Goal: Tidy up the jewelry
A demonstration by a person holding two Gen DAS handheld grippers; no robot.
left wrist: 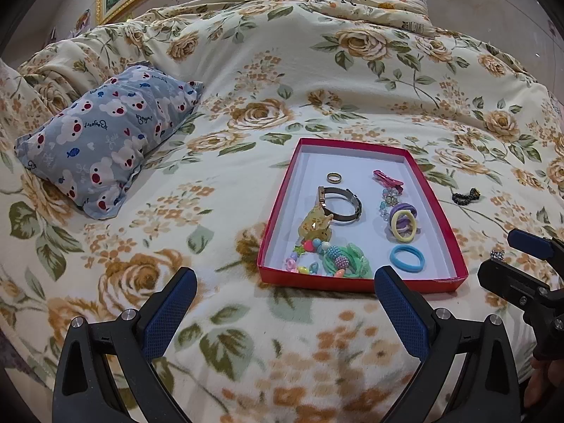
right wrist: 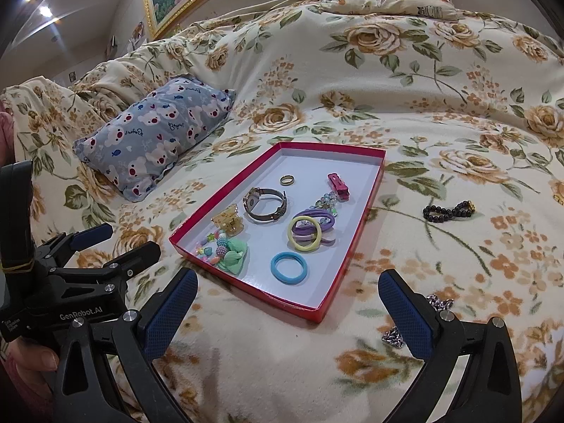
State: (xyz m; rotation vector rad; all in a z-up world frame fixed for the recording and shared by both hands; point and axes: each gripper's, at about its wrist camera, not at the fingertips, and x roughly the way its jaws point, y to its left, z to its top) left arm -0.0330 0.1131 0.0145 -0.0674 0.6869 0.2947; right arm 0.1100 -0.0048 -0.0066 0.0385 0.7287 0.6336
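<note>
My left gripper (left wrist: 285, 303) and right gripper (right wrist: 287, 305) both hover spread wide, grasping nothing. The red tray (right wrist: 363, 211) of jewelry lies ahead; black bead bracelet (right wrist: 448, 211) at its 3 o'clock on the floral blanket (right wrist: 352, 81).

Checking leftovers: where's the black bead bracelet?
On the floral blanket, outside the red tray to its right; in the right wrist view the black bead bracelet lies apart from it.

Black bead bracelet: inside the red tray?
No. The black bead bracelet lies on the floral blanket, clear of the red tray on its right side.
</note>
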